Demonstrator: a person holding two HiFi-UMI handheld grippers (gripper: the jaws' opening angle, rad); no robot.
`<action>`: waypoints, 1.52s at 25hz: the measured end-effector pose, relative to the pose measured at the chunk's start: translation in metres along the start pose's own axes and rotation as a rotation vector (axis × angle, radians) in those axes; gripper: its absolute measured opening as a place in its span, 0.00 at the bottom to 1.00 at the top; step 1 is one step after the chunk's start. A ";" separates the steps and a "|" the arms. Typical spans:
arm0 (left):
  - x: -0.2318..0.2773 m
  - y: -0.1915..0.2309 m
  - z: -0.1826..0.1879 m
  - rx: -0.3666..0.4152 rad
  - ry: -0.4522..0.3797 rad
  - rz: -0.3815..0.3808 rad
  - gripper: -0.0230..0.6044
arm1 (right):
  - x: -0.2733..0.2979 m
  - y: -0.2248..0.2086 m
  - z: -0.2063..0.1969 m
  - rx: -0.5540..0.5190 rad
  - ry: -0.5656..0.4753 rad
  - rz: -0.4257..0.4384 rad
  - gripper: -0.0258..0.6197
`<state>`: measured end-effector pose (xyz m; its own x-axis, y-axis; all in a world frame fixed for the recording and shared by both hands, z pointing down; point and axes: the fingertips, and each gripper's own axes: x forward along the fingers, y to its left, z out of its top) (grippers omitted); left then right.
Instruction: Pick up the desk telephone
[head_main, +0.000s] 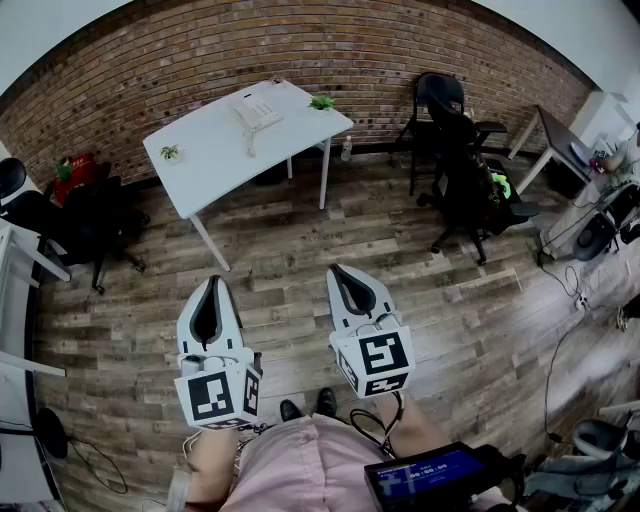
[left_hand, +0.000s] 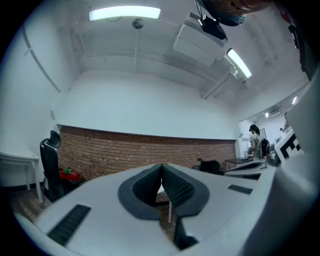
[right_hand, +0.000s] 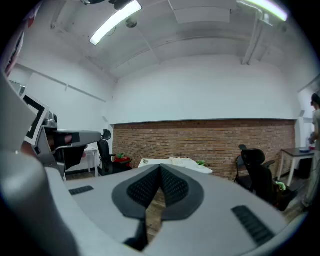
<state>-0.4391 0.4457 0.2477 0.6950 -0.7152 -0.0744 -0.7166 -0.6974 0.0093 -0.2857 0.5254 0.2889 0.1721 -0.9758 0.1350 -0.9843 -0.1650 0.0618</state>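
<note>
Between each pair of jaws we see nothing: the left gripper (head_main: 212, 284) and the right gripper (head_main: 340, 272) both have their jaws pressed together, empty, side by side above the wooden floor (head_main: 290, 235). Well ahead of them we see the white table (head_main: 200, 165) near the brick wall (head_main: 180, 60). The desk telephone (head_main: 257, 112) rests on the table's far part, a small green plant (head_main: 322, 101) just to its right, and black office chairs (head_main: 465, 170) stand further right

L gripper (head_main: 212, 290) & R gripper (head_main: 346, 277) held side by side, pointed fwd, roughly level; jaws closed, nothing held.
</note>
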 end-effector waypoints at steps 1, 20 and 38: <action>0.002 0.000 0.000 0.001 0.001 -0.001 0.05 | 0.002 -0.001 0.000 -0.001 0.002 0.000 0.04; 0.025 -0.042 -0.007 -0.018 -0.006 0.010 0.50 | 0.012 -0.055 -0.004 0.004 -0.027 0.021 0.37; 0.190 0.000 -0.069 -0.041 0.075 -0.026 0.50 | 0.171 -0.110 -0.039 0.032 0.057 0.004 0.36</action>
<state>-0.3028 0.3065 0.3022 0.7172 -0.6969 -0.0005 -0.6960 -0.7163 0.0493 -0.1469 0.3826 0.3442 0.1695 -0.9668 0.1910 -0.9855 -0.1668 0.0301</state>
